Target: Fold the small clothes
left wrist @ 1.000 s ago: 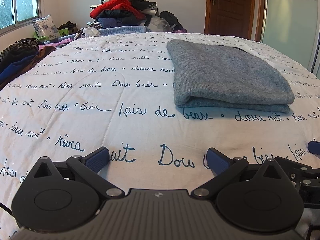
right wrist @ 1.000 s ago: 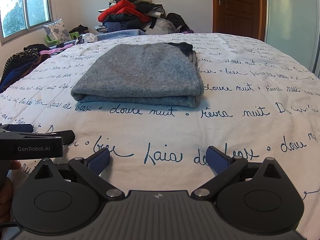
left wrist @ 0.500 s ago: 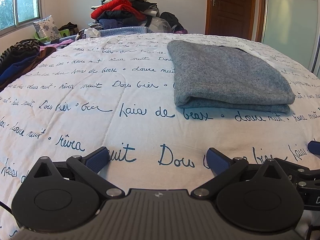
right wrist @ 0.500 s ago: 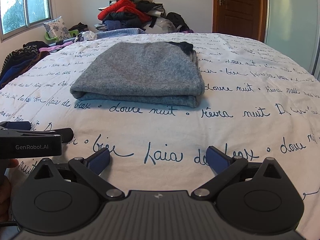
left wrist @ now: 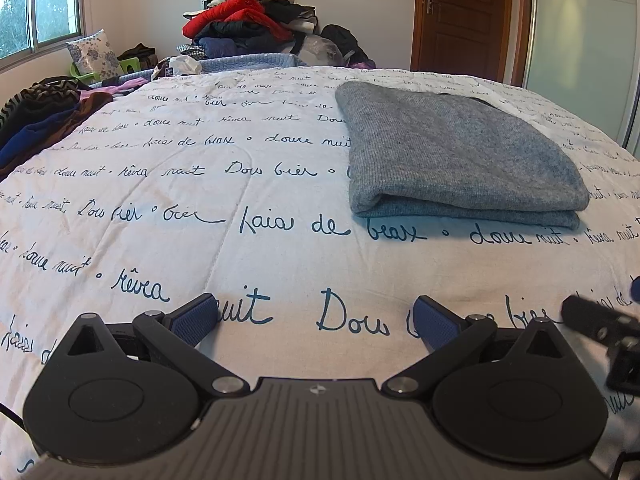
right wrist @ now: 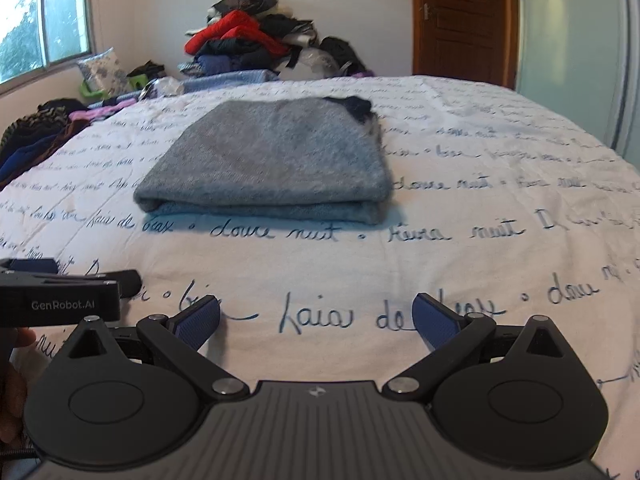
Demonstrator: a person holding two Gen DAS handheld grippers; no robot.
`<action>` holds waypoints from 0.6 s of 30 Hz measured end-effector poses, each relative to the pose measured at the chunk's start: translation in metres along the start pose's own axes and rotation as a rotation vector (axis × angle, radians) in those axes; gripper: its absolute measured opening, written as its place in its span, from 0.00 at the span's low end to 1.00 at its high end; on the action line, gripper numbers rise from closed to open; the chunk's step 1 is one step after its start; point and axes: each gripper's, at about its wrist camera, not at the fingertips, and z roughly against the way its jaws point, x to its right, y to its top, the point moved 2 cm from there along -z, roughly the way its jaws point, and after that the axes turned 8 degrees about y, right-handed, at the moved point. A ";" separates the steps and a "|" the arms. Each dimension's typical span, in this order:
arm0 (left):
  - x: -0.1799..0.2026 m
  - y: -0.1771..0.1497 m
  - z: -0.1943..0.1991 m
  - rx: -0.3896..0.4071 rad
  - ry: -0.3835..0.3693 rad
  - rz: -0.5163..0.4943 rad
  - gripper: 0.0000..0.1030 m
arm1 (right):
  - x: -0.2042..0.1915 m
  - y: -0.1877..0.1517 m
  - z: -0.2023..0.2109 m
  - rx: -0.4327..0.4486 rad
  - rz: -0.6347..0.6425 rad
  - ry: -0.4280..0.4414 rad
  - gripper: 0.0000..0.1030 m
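A folded grey sweater [left wrist: 460, 156] lies flat on the bed [left wrist: 200, 208], on a white cover printed with dark script, well ahead of both tools. The left hand-held gripper [left wrist: 314, 318] hovers low over the near edge of the cover, its blue-padded fingers [left wrist: 192, 320] spread wide and holding nothing. The right hand-held gripper [right wrist: 316, 318] sits just beside it — likewise spread and empty. Beyond the bed, a heap of clothes [right wrist: 248, 40] is piled against the far wall, more garments [left wrist: 36, 120] along the left side.
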 end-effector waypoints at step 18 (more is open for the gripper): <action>0.000 0.000 0.000 0.000 0.002 -0.001 1.00 | -0.003 0.000 -0.013 -0.072 0.001 -0.045 1.00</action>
